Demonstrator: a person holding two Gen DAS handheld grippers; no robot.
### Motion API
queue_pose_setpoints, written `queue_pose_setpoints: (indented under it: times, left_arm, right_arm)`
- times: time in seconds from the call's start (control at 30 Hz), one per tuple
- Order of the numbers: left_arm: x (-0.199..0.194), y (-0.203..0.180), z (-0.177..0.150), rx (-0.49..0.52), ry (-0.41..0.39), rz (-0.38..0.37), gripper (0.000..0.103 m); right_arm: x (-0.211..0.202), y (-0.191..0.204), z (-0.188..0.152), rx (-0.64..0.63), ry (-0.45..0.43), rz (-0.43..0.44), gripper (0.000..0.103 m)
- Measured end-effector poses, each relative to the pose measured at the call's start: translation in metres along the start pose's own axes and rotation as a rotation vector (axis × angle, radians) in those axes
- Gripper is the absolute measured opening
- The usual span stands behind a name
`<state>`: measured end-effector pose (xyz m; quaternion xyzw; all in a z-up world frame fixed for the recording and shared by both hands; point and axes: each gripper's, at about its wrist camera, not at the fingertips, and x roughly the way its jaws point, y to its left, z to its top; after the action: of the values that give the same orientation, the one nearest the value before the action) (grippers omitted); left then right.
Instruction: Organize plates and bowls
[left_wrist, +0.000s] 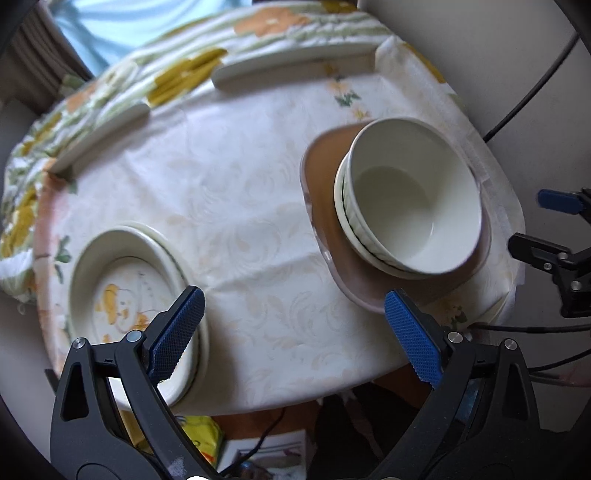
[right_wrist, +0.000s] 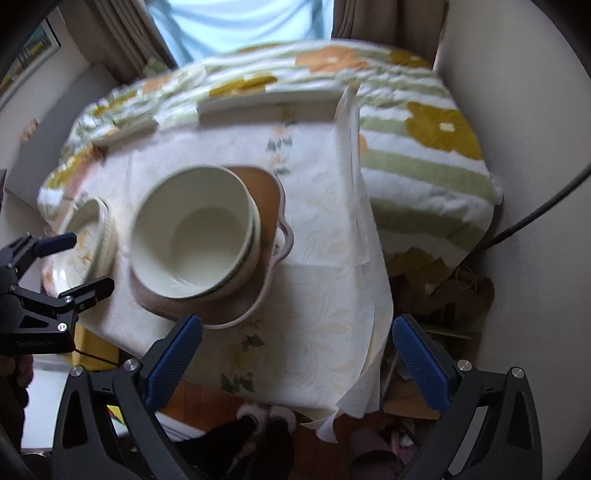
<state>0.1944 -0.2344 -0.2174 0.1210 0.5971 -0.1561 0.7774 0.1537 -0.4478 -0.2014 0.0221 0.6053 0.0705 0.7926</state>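
Two stacks share the table (left_wrist: 236, 206): nested bowls (left_wrist: 410, 199) on a brown plate (left_wrist: 325, 184), and shallow plates (left_wrist: 125, 280) well apart to that plate's left. Both the left gripper (left_wrist: 291, 332) and right gripper (right_wrist: 295, 354) hang wide open, empty. The shallow plates sit just under the left one's fingertip; the bowls lie ahead-left of the right one.

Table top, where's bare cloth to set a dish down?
Bare cloth runs between the plate stack and the brown tray, back to the far rim. Another strip lies right of the tray. Crowded: the tray, under stacked bowls.
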Motion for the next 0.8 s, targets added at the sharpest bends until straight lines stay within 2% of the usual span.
queue_pose_setpoints:
  times: [0.07, 0.1, 0.17, 0.2, 0.23, 0.5, 0.57, 0.7, 0.73, 0.8]
  left_arm:
    - [0.009, 0.002, 0.004, -0.005, 0.03, -0.021, 0.097]
    - [0.014, 0.002, 0.006, -0.005, 0.043, -0.03, 0.094]
    - [0.023, 0.001, 0.009, -0.004, 0.063, -0.051, 0.076]
    - [0.028, 0.0, 0.011, -0.007, 0.081, -0.069, 0.06]
    - [0.031, 0.0, 0.013, -0.01, 0.091, -0.09, 0.056]
    - [0.054, -0.02, 0.018, 0.05, 0.129, -0.101, 0.043]
    - [0.058, -0.022, 0.018, 0.053, 0.121, -0.094, 0.041]
    - [0.069, -0.028, 0.018, 0.052, 0.126, -0.125, 0.032]
    - [0.071, -0.031, 0.018, 0.054, 0.127, -0.136, 0.026]
    - [0.072, -0.034, 0.017, 0.041, 0.125, -0.168, 0.021]
  right_arm:
    - [0.011, 0.002, 0.007, -0.022, 0.046, 0.005, 0.083]
    - [0.015, 0.004, 0.009, -0.03, 0.063, 0.003, 0.081]
    - [0.025, 0.005, 0.014, -0.055, 0.098, 0.007, 0.071]
    - [0.03, 0.006, 0.015, -0.064, 0.111, 0.009, 0.069]
    - [0.035, 0.007, 0.017, -0.077, 0.127, 0.01, 0.067]
    - [0.062, 0.021, 0.024, -0.155, 0.197, 0.066, 0.045]
    - [0.067, 0.023, 0.023, -0.16, 0.2, 0.099, 0.035]
    - [0.076, 0.026, 0.022, -0.169, 0.195, 0.125, 0.029]
    - [0.078, 0.026, 0.022, -0.167, 0.194, 0.135, 0.026]
    - [0.082, 0.029, 0.02, -0.172, 0.191, 0.155, 0.022]
